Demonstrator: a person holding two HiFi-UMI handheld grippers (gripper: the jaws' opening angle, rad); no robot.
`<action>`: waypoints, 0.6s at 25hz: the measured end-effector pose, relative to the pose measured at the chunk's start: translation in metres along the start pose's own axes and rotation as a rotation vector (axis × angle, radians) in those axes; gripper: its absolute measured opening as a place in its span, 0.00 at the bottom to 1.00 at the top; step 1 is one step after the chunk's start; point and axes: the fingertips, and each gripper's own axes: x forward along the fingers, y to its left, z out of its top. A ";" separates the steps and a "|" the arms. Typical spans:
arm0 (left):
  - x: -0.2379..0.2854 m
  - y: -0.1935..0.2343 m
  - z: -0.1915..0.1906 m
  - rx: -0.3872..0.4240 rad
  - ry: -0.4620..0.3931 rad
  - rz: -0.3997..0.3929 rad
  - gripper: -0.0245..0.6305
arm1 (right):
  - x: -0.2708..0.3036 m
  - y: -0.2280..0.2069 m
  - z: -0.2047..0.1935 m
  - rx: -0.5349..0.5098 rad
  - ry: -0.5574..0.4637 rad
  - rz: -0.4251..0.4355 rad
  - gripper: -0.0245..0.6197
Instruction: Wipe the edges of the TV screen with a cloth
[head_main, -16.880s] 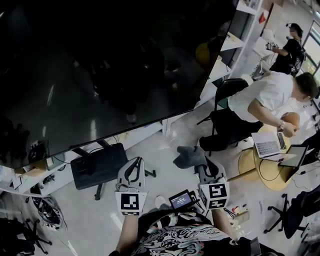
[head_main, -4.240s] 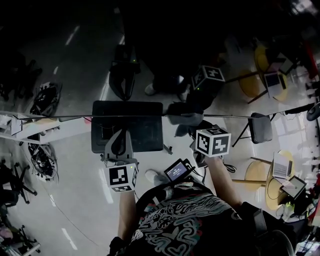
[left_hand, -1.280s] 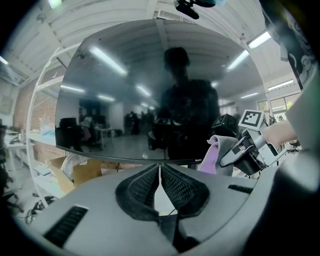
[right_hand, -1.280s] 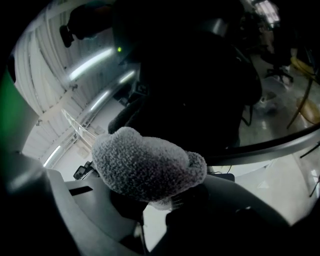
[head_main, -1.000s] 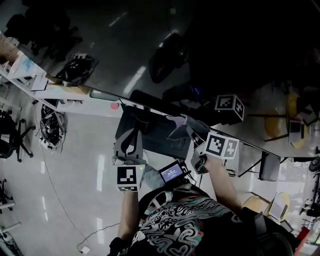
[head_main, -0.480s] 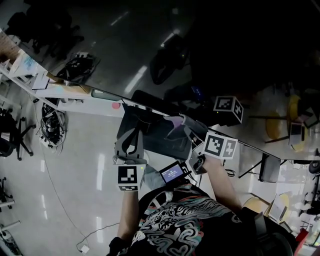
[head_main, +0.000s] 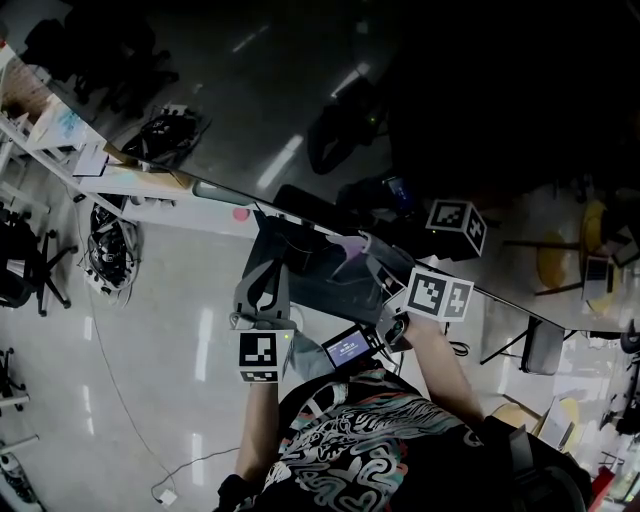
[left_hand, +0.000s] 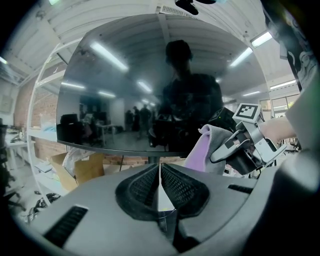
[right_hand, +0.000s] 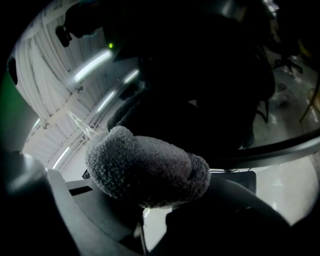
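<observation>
The TV screen (head_main: 300, 90) is a large dark glossy panel; its lower edge (head_main: 230, 194) runs down to the right. A fuzzy grey-purple cloth (head_main: 352, 248) lies against that lower edge, with my right gripper (head_main: 376, 264) shut on it. In the right gripper view the cloth (right_hand: 145, 167) fills the space between the jaws, and the screen's edge (right_hand: 280, 147) passes behind it. My left gripper (head_main: 266, 264) is held just below the screen, left of the cloth. Its jaws (left_hand: 160, 176) are shut with nothing between them. The left gripper view also shows the screen (left_hand: 150, 85) and the cloth (left_hand: 206, 150).
A black TV stand base (head_main: 300, 268) sits under the screen between the grippers. Cluttered white shelves (head_main: 60, 140) and a tangle of cables (head_main: 105, 250) are at the left. A chair (head_main: 540, 345) stands at the right. Cardboard boxes (left_hand: 85, 170) lie below the screen.
Long ago the cloth hung clear below the screen; it now lies against the lower edge. Over the last second both grippers have barely shifted; the head view has drifted slightly.
</observation>
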 end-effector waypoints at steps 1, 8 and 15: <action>0.001 0.001 0.000 0.000 0.000 0.001 0.08 | 0.002 0.001 0.000 0.002 0.002 0.003 0.15; 0.000 0.001 0.001 0.004 -0.006 0.007 0.08 | 0.008 0.007 0.000 0.009 0.010 0.030 0.15; -0.004 0.009 0.002 0.000 -0.005 0.030 0.08 | 0.017 0.014 -0.001 0.001 0.016 0.032 0.15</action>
